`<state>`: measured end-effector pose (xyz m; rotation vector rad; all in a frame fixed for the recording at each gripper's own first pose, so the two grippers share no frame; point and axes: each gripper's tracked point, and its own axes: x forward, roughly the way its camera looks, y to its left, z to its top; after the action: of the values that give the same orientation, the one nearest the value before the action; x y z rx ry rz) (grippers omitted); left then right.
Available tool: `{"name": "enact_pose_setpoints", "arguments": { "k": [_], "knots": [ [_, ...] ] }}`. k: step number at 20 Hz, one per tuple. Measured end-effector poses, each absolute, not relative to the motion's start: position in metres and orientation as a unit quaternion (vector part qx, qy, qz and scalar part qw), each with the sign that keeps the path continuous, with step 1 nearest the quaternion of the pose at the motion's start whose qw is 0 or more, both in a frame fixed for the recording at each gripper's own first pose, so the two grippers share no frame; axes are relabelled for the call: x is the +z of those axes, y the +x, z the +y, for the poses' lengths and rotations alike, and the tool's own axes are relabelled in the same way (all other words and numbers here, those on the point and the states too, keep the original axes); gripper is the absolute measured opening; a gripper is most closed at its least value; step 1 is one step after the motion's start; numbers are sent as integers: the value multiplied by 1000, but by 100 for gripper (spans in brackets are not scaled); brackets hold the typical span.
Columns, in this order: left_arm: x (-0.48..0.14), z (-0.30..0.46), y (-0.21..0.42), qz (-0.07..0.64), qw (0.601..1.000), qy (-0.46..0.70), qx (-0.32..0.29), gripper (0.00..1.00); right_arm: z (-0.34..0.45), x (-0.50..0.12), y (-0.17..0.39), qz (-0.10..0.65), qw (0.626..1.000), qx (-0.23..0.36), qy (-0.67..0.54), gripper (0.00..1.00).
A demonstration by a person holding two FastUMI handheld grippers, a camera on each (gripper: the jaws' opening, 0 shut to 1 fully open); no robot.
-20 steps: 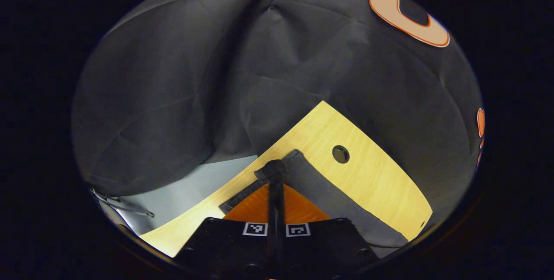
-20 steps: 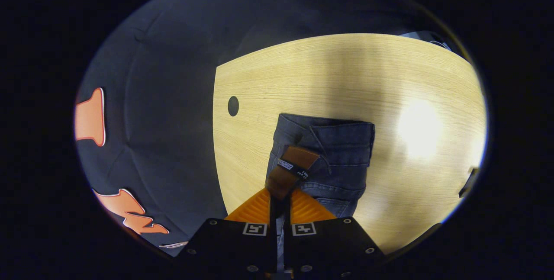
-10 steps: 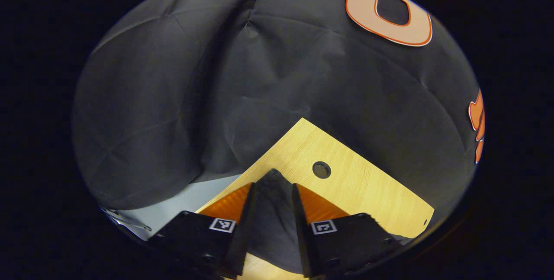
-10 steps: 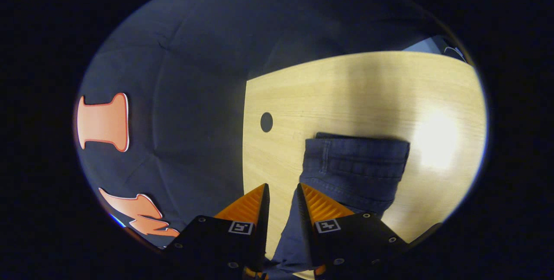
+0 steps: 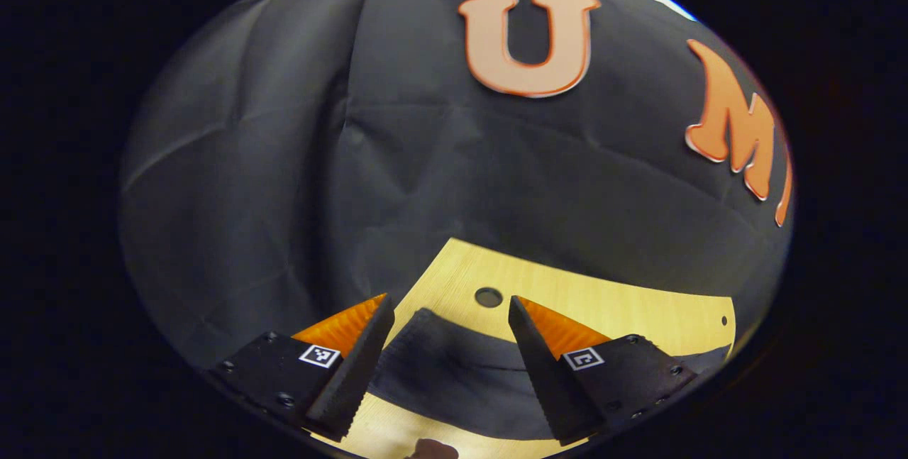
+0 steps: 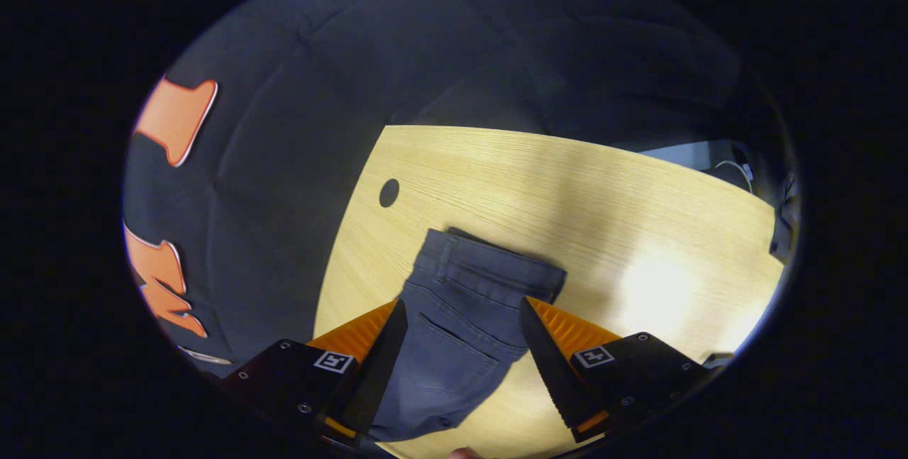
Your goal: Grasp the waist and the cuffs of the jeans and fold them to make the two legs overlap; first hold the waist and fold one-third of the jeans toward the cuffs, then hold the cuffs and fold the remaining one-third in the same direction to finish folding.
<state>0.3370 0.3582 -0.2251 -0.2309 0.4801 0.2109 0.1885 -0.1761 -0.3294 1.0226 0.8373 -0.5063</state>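
With both pairs of fingers spread wide and nothing between them, the jeans lie flat on the wooden surface, untouched. In the right gripper view, the right gripper hangs above the denim: the waistband end points away from the camera, toward the round cable hole in the surface, and a back pocket shows between the two fingers. The waistband stops short of the hole, with bare wood between them. The fabric runs out of sight under the gripper body at the near edge of the view.

In the left gripper view, the left gripper is likewise apart, fingers clear of the cloth. A dark folded edge of the jeans lies across the surface between and below the fingertips, just on the near side of the same cable hole. Behind the hole the black booth wall rises from the far edge of the surface.
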Motion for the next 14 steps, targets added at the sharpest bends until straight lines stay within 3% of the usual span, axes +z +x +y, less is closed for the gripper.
{"name": "enact_pose_setpoints", "arguments": {
  "k": [6,14],
  "knots": [
    [-179,354,304,157,981,-91,69,98,-166,-369,175,428,754,-247,434,99],
    [-122,328,280,63,996,-44,51,97,-167,-389,190,409,770,-252,421,98]
  ]
}}
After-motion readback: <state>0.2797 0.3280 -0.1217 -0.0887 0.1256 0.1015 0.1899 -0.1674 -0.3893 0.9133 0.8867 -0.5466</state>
